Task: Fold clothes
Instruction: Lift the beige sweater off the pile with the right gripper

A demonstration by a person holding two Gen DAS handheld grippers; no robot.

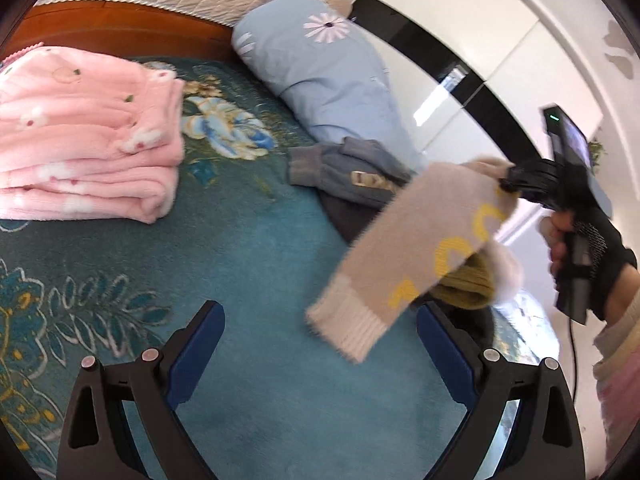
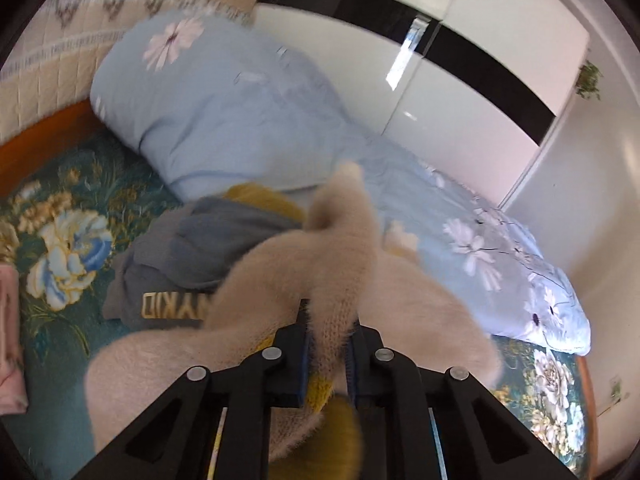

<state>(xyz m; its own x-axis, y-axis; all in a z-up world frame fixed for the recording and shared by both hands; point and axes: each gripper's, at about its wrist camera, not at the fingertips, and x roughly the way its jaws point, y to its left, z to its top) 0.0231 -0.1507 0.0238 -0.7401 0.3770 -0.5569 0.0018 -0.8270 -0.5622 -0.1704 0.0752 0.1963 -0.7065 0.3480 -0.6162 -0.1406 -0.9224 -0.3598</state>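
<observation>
Up off the teal bedspread [image 1: 256, 248], one beige sweater [image 1: 404, 256] hangs clenched in the right claw [image 2: 329, 344], its cuff swinging at 3 o'clock beyond the left claw [image 1: 320, 352], whose fingers gape with nothing between them. One grey garment [image 2: 200, 248] lies heaped at 12 o'clock against the blue quilt [image 2: 224, 104]. One folded pink stack [image 1: 84, 132] sits at 10 o'clock.

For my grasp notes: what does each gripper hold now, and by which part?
The right gripper holds the beige sweater by a bunched fold; which part cannot be told. The left gripper holds nothing.
</observation>
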